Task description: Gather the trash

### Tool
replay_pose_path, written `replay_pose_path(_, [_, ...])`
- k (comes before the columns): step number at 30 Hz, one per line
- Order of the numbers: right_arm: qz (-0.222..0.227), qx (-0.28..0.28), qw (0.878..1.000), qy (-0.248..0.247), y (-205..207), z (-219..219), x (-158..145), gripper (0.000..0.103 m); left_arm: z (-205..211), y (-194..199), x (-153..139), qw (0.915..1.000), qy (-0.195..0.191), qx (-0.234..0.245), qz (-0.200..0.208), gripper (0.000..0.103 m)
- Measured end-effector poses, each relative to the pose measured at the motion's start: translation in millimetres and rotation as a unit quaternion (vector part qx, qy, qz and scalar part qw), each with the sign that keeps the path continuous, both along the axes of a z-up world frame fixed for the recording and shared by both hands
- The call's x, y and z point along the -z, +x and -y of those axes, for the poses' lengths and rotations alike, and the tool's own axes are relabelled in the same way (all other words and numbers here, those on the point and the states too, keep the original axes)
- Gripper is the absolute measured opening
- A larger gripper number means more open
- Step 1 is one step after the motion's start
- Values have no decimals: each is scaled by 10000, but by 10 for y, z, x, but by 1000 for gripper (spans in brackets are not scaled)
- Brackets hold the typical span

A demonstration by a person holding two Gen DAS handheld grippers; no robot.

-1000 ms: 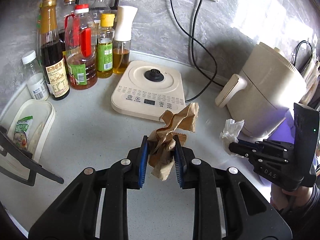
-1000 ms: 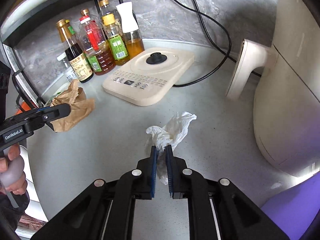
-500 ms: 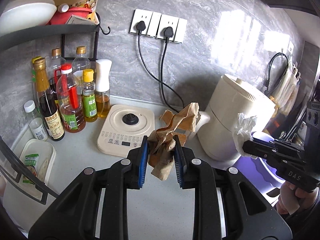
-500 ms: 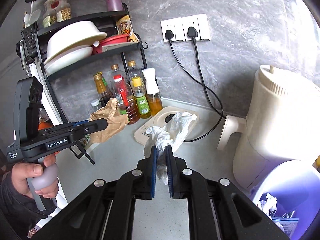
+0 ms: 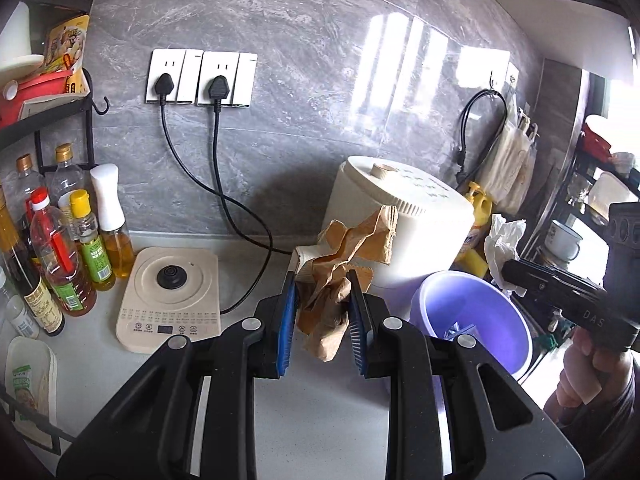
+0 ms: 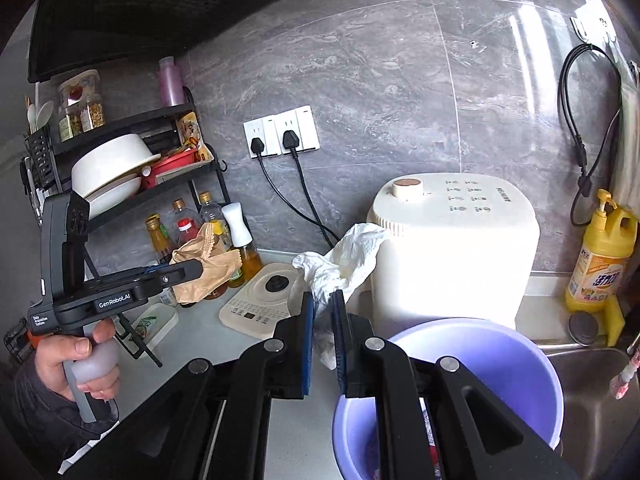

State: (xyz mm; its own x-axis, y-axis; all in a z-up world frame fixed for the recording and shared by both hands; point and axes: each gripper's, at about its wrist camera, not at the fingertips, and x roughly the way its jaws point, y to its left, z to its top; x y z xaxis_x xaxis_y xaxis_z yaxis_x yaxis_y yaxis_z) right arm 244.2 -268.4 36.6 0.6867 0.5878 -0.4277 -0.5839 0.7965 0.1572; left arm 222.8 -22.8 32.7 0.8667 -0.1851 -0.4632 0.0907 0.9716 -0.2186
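Both tongs loaded. Left gripper (image 5: 322, 308), black frame with blue pads, is clamped on a crumpled brown paper bag (image 5: 344, 276); the jaws stand fairly narrow, wedged apart by the wad, and the pads bite its lower half while the torn top flops free above. Right gripper (image 6: 323, 330) is pinched almost closed on a crumpled white tissue (image 6: 340, 264), thin enough to let the pads nearly meet.

Both items are held in the air above the pale grey counter (image 5: 328, 416), touching nothing else. Judgement: each grip sits low on its item so the loose bulk hangs ahead of the jaws and should fall clear on release.

Round lilac plastic bin (image 6: 472, 364) sits near right, in front of the cream air fryer (image 6: 452, 248) and beside the steel sink (image 6: 592, 392). Some scraps already lie inside, partly hidden. The tissue is over its near-left rim; the bag is left of the bin, over bare counter, not yet above the opening.

Cream induction hob (image 5: 172, 292) and the cluster of oil and sauce bottles (image 5: 60, 256) are far left, well apart from the carry path.

Step in hand, as I judge it: carry to bin. Risk: the bag's wide flap could catch the rim or the fryer's handle.
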Motion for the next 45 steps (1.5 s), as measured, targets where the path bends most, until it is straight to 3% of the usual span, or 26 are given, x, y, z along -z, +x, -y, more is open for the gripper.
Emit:
replay_pose_path(6, [-110, 324, 9994, 57, 36, 456, 41, 10, 209, 73, -37, 9993, -44, 379, 9, 24])
replay_pose_path(12, [-157, 458, 9988, -104, 30, 619, 117, 11, 403, 144, -44, 9973, -115, 722, -2, 24])
replay_pose_path(14, [-130, 418, 9989, -182, -6, 641, 138, 18, 490, 169, -47, 9964, -109, 845, 0, 24])
replay_pose_path(16, [19, 547, 9983, -200, -63, 711, 138, 50, 591, 181, -53, 9951, -85, 989, -15, 24])
replay_pose_path(17, [78, 619, 9978, -216, -87, 752, 135, 51, 649, 181, -58, 9944, -55, 1059, -19, 24])
replay_pose_path(30, [35, 1278, 9918, -2, -302, 1342, 106, 51, 1354, 246, -30, 9818, 114, 1890, -149, 25])
replay_pose_path(31, [20, 1326, 9912, 18, -329, 1378, 108, 51, 1387, 265, -38, 9815, 104, 1907, -151, 29])
replay_pose_path(33, [-23, 1433, 9896, 83, -381, 1448, 123, 51, 1418, 281, -57, 9807, 13, 1952, -110, 54])
replay_pose_path(34, [-52, 1503, 9886, 106, -403, 1473, 133, 51, 1423, 283, -66, 9814, -6, 1917, -66, 81])
replay_pose_path(35, [-80, 1569, 9875, 113, -422, 1487, 149, 51, 1416, 272, -74, 9830, -17, 1838, 20, 93])
replay_pose_path(45, [-339, 1678, 9851, 142, -571, 1520, 341, 52, 1288, 180, 13, 9874, -30, 1574, -147, 95])
